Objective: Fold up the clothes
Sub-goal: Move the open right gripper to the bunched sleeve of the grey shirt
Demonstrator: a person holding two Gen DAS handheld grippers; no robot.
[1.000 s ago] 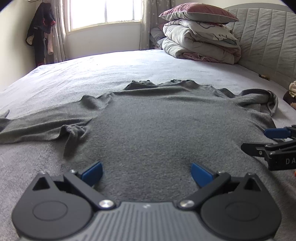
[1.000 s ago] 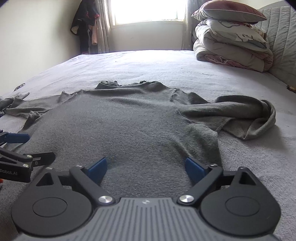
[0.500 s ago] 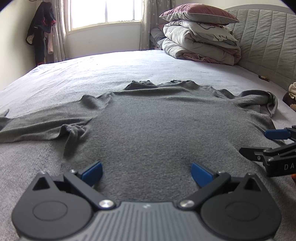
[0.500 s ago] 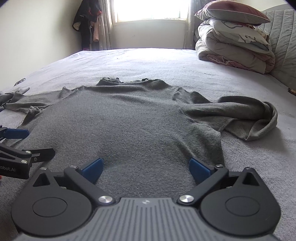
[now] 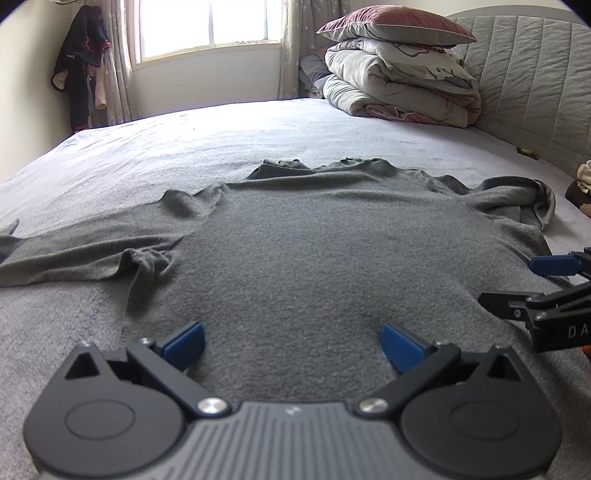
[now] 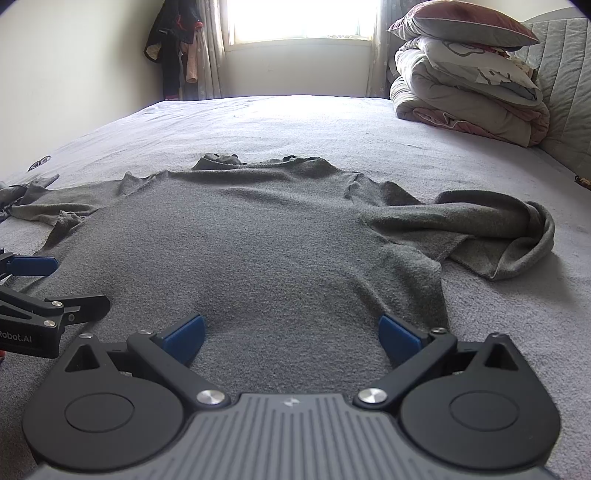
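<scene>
A grey long-sleeved sweater [image 5: 314, 251] lies flat on the bed [image 5: 221, 140]. The left gripper [image 5: 291, 343] and right gripper [image 6: 291, 338], fingers spread wide and empty, hover at its hem; bare bed surrounds it.

The sweater [image 5: 314, 258] lies flat on the bed [image 5: 258, 140], hem toward the cameras at 6 o'clock and collar at 12 o'clock, one sleeve [image 5: 85, 247] extended to 9 o'clock and the other sleeve [image 6: 491, 229] bunched at 3 o'clock. The left gripper [image 5: 291, 343] and right gripper [image 6: 291, 332] sit side by side at the hem, jaws spread over the cloth. At 1 o'clock, stacked bedding [image 5: 399, 92] rests on the bed against the headboard [image 5: 535, 85], with a window [image 5: 207, 26] at 12 o'clock and hanging clothes [image 5: 81, 74] at 10 o'clock.
</scene>
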